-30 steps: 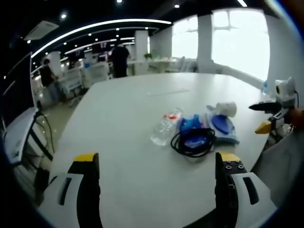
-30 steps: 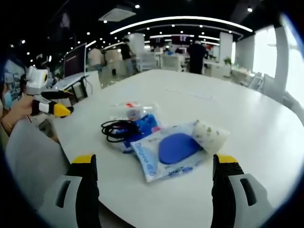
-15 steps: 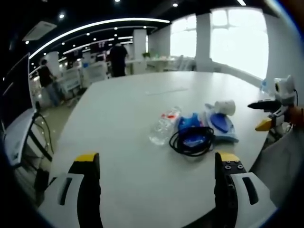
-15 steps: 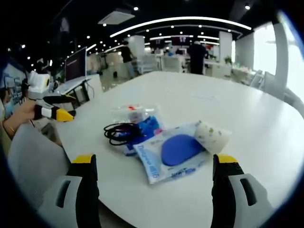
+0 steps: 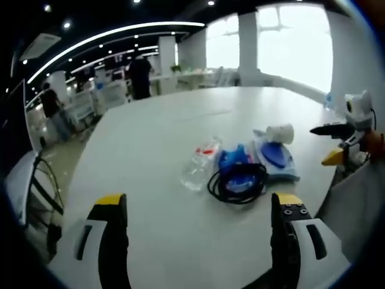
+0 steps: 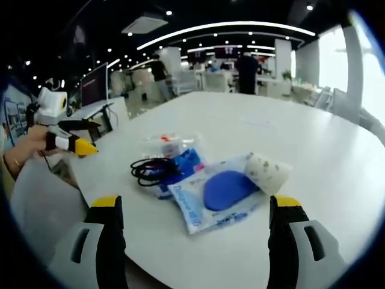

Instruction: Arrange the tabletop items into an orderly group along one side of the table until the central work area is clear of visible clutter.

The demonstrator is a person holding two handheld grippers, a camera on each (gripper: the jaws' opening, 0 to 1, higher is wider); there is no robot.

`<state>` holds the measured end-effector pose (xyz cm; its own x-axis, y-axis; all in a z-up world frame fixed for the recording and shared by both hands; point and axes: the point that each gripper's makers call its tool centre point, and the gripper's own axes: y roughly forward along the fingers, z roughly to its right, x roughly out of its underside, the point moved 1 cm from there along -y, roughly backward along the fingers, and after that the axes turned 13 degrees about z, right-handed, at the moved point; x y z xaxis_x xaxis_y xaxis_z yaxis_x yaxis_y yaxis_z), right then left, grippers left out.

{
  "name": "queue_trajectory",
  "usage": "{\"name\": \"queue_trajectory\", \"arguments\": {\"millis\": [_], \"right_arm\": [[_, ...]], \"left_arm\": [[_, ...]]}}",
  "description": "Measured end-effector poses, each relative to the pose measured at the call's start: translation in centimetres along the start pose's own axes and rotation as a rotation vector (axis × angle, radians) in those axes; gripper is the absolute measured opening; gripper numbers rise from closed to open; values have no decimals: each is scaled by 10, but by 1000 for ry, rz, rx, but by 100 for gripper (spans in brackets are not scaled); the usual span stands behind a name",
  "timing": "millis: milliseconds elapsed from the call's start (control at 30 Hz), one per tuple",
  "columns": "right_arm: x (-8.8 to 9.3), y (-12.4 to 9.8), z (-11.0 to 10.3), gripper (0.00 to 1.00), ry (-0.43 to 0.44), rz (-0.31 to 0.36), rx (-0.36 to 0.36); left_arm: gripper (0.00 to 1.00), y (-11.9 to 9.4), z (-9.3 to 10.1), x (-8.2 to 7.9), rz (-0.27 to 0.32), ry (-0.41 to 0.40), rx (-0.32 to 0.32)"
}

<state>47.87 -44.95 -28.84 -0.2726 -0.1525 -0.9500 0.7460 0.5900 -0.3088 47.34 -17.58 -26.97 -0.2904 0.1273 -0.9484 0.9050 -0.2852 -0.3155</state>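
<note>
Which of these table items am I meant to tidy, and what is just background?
To tidy:
plastic bottle
black cable coil
blue packet
clear pouch with blue pad
white roll

Background:
white table
monitor
people standing at far desks

On the table (image 6: 313, 144) — one bottle (image 5: 199, 165), one black cable coil (image 5: 236, 180), two blue packets (image 6: 224, 191), one paper roll (image 6: 267, 172).

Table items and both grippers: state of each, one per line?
left gripper: open, empty, above the table.
right gripper: open, empty.
plastic bottle: lying on its side.
black cable: coiled, resting on the blue pack.
blue pack: flat, under the cable.
pouch with blue pad: flat, seemingly sealed.
white roll: on its side, against the pouch.
table: items clustered near one edge.
</note>
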Motion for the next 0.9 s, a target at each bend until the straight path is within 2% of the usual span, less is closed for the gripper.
{"name": "queue_trajectory", "arguments": {"millis": [200, 800, 900], "right_arm": [[0, -1, -1, 100, 1, -2, 3], [2, -2, -3, 100, 19, -11, 3], [3, -1, -2, 100, 16, -19, 2]], "left_arm": [[95, 15, 1, -11, 1, 27, 20], [92, 63, -1, -19, -57, 68, 71], [91, 73, 3, -18, -71, 69, 105]]}}
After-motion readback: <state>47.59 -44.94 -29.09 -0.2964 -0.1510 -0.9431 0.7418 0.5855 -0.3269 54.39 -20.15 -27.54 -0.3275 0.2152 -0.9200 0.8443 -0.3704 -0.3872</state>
